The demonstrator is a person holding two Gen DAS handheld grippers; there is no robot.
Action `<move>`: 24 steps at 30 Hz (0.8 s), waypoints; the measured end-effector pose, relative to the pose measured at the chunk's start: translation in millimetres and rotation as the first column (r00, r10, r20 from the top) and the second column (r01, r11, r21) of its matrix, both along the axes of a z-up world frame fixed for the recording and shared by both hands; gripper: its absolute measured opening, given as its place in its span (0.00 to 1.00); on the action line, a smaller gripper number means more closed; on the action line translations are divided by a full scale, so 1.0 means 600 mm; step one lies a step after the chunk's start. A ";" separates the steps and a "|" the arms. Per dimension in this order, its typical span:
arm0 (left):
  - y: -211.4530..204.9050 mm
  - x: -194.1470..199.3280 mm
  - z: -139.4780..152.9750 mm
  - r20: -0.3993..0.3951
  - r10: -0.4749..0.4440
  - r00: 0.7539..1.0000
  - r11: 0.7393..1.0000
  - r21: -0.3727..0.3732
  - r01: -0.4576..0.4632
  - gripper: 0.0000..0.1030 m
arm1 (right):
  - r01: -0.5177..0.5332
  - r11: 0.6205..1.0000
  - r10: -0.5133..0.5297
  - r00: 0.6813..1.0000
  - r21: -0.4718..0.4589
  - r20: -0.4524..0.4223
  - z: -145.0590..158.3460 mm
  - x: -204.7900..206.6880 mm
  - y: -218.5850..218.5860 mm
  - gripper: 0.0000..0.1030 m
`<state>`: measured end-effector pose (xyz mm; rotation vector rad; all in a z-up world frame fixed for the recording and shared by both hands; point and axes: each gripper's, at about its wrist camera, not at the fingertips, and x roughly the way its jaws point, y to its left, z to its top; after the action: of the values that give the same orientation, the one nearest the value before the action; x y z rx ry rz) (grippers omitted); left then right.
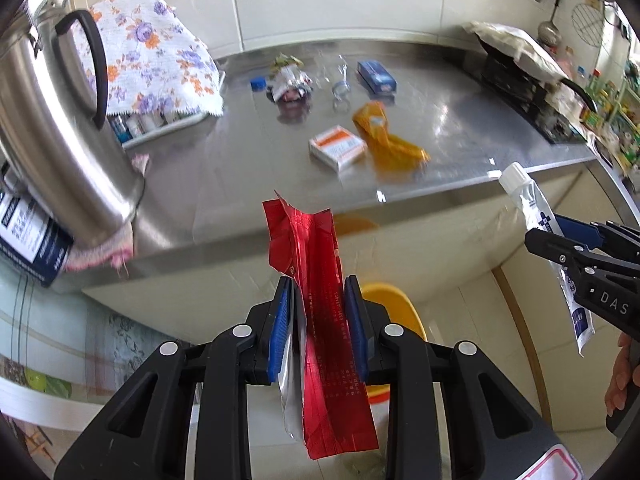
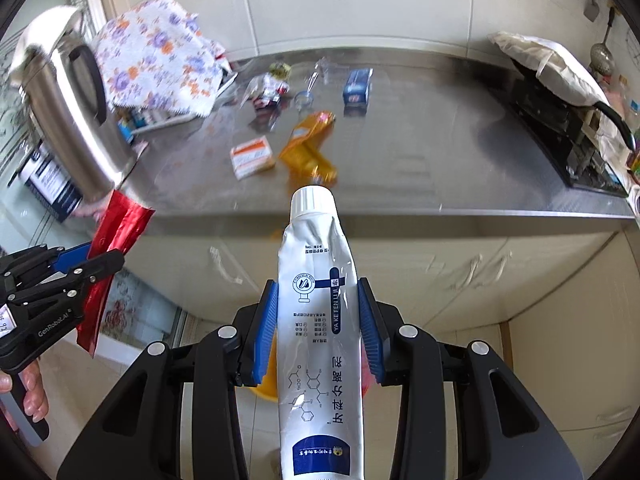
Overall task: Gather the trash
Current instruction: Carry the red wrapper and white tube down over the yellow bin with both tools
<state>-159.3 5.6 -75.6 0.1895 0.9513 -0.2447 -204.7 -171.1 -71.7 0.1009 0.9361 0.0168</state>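
Note:
My left gripper (image 1: 319,282) is shut on a long red foil wrapper (image 1: 316,248) that hangs down between its blue pads. It is off the steel counter's (image 1: 460,128) front edge. My right gripper (image 2: 318,284) is shut on a white toothpaste tube (image 2: 316,264), cap pointing forward. Each gripper shows in the other's view: the right gripper (image 1: 548,230) with the tube (image 1: 528,200), the left gripper (image 2: 104,254) with the wrapper (image 2: 120,224). A yellow bin (image 1: 396,304) sits low beneath both. On the counter lie an orange pouch (image 1: 384,136), a white-and-orange box (image 1: 338,148), a blue box (image 1: 376,76) and crumpled wrappers (image 1: 290,80).
A steel kettle (image 1: 52,120) stands at the counter's left end beside a floral cloth (image 1: 152,52) draped over small bottles. A black stove with a covered pan (image 1: 516,68) fills the right end. Cream cabinet doors (image 2: 440,264) run below the counter. A blue cap (image 1: 258,83) lies near the wrappers.

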 end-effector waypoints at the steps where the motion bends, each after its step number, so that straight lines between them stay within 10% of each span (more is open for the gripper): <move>1: 0.001 -0.006 -0.006 -0.007 -0.003 1.000 1.000 -0.002 0.003 0.27 | -0.007 1.000 0.007 1.000 -0.001 -0.008 -0.005 -0.006 0.004 0.39; 24: -0.073 -0.002 -0.322 -0.261 -0.222 0.939 0.972 0.014 0.234 0.27 | -0.216 0.972 0.235 0.931 0.097 -0.278 -0.310 0.015 0.016 0.39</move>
<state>-160.5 -37.9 -268.7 0.3159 1.1961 -0.4706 -195.5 -161.4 -257.8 0.0560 1.2362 0.2519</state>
